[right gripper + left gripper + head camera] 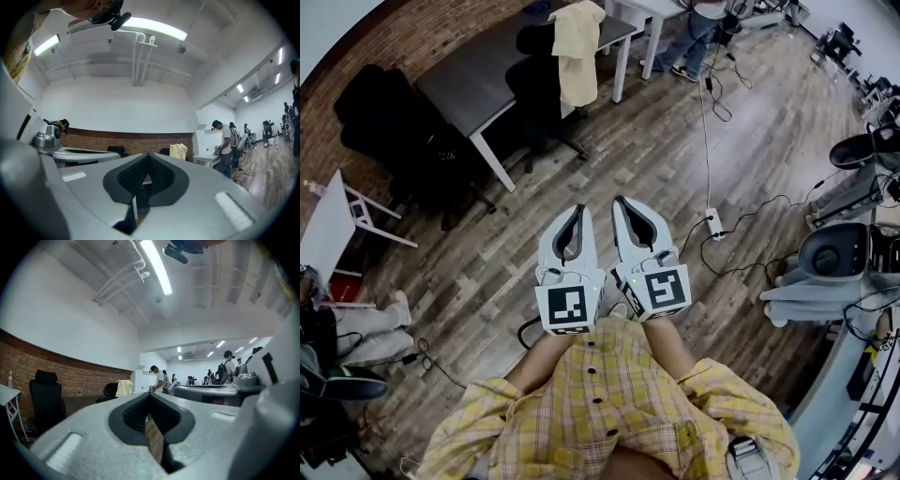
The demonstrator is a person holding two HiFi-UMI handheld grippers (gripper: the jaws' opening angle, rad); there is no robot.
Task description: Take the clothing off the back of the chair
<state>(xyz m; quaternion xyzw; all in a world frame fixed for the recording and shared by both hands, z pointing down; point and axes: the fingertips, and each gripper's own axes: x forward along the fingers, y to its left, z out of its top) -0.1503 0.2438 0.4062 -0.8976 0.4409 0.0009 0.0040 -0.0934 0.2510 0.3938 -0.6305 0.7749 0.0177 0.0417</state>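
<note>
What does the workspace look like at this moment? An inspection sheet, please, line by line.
Surface: wood floor; grey table along the brick wall.
Job's things: yellow clothing draped over the back of a black chair at the table, not yet taken.
Clutter: more black chairs beside the table.
Tools: left tool and right tool side by side, level, both shut with nothing between the jaws, well short of the chair.
Cables: white power strip with its lead; black cables trailing across the floor.
Surroundings: a person standing at a far white table; grey equipment at the right.
</note>
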